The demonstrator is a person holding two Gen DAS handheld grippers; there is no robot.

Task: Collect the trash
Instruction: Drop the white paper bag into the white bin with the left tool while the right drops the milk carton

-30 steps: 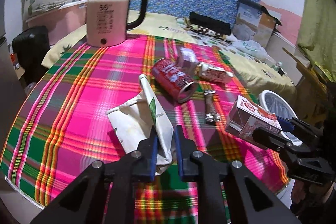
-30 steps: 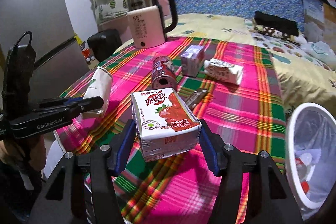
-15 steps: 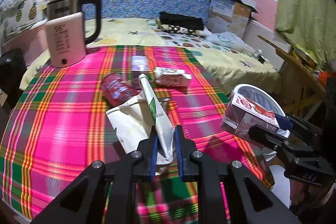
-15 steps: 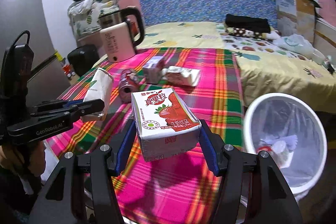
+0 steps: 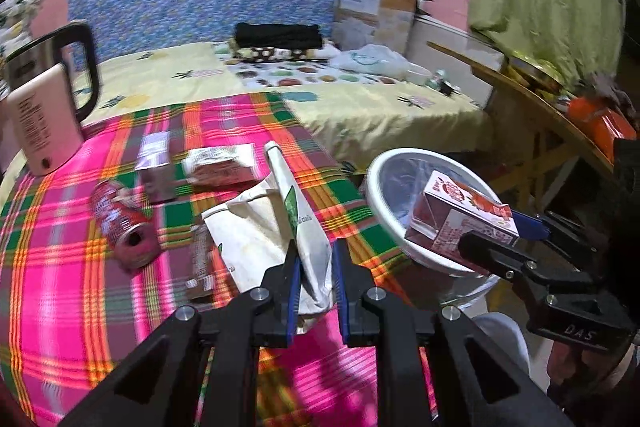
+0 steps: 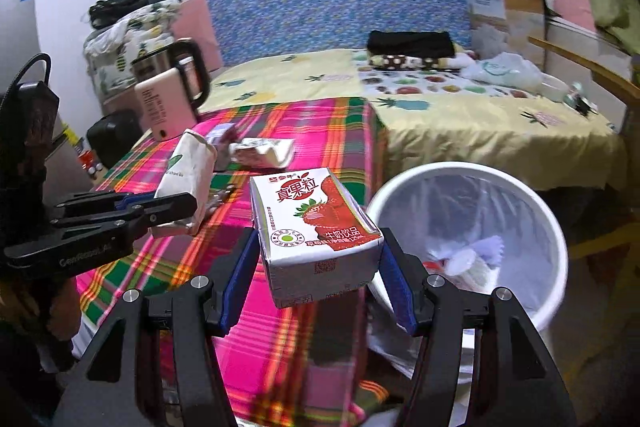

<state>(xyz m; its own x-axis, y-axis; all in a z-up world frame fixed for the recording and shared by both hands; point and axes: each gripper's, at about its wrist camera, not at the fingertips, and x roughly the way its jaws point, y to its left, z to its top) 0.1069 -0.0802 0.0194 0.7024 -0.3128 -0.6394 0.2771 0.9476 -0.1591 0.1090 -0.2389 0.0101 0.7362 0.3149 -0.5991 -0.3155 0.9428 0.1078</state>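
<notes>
While the right claw (image 6: 316,287) grips the strawberry-print drink carton (image 6: 314,231), the white round lined trash bin (image 6: 520,183) sits lower right of it, nearer than the left claw (image 5: 314,291) pinching the white paper bag (image 5: 272,227).

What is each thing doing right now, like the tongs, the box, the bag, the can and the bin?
Left tongs: shut on the paper bag.
Paper bag: crumpled, held up.
Right tongs: shut on the milk carton.
Milk carton: held beside the bin.
Trash bin: open, lined, some trash inside.
Soda can: lying on its side.
Kettle: upright.
</notes>
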